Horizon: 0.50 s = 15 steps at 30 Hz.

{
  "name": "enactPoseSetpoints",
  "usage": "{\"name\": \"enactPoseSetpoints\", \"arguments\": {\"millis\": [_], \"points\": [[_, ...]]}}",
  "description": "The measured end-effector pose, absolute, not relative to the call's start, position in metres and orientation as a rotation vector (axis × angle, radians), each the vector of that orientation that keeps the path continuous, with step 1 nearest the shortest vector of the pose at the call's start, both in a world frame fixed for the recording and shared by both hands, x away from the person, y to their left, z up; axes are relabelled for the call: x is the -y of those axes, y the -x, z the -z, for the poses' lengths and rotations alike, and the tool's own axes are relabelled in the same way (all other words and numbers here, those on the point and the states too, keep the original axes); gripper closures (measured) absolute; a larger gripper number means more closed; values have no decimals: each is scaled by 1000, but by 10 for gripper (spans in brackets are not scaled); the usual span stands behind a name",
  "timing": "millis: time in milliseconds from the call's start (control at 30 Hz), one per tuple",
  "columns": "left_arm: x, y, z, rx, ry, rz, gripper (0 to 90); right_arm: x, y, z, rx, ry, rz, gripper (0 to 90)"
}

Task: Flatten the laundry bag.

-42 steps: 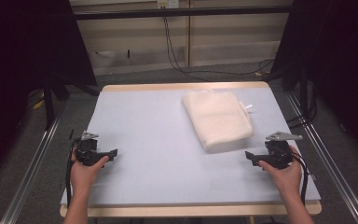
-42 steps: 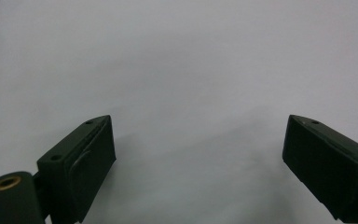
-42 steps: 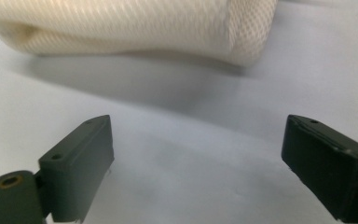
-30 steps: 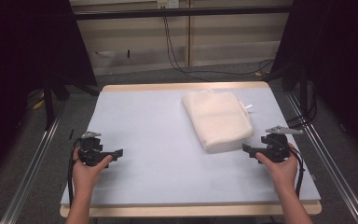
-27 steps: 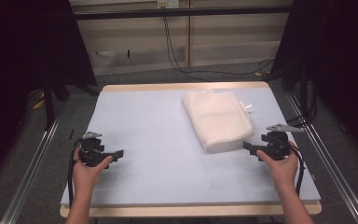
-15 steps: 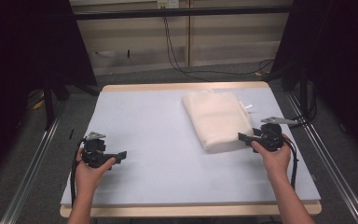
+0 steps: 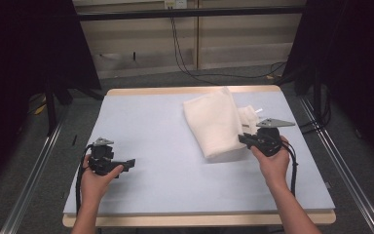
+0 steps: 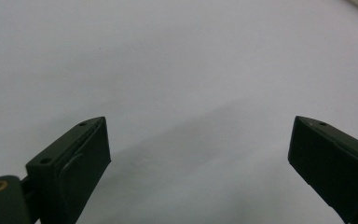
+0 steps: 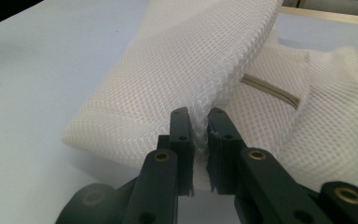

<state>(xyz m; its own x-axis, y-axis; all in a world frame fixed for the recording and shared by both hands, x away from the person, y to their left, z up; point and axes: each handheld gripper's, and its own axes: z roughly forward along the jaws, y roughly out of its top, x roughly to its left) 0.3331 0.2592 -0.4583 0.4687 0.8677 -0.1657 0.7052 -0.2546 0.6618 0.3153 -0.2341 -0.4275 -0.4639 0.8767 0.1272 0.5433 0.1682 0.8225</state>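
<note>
A white mesh bag (image 7: 213,122) lies at the back right of the pale blue table top (image 7: 151,122). My right gripper (image 7: 242,138) is at the bag's near right edge. Its jaws have just been closing and now pinch a fold of the mesh (image 9: 191,60) between the pads, gripper (image 9: 200,125) shut on it. The held edge is raised off the table, and a beige zipper (image 9: 270,92) shows beneath it. My left gripper (image 7: 129,163) rests at the front left, far from the bag, open (image 8: 200,140) over bare table.
Wooden trim borders the table's front edge (image 7: 199,220). Metal rails (image 7: 34,175) run along the floor on both sides. Cables (image 7: 190,63) trail on the floor behind the table, with dark curtains at left and right.
The right hand moved forward and left to the bag, its jaws closed on the mesh edge, and that edge lifted slightly. The left hand has hardly moved.
</note>
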Motion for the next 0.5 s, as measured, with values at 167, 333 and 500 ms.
{"name": "enactPoseSetpoints", "arguments": {"millis": [167,333,500], "points": [[-259,-333,459,-1294,-2050,-295,53,217,-314,424,-2109,-1299,-1220,820],[-258,-332,458,-1290,-2056,-291,53,199,-312,423,-2145,-1255,-1234,824],[-255,-331,458,-1284,-2056,-288,55,184,-311,422,-2180,-1209,-1239,824]]}}
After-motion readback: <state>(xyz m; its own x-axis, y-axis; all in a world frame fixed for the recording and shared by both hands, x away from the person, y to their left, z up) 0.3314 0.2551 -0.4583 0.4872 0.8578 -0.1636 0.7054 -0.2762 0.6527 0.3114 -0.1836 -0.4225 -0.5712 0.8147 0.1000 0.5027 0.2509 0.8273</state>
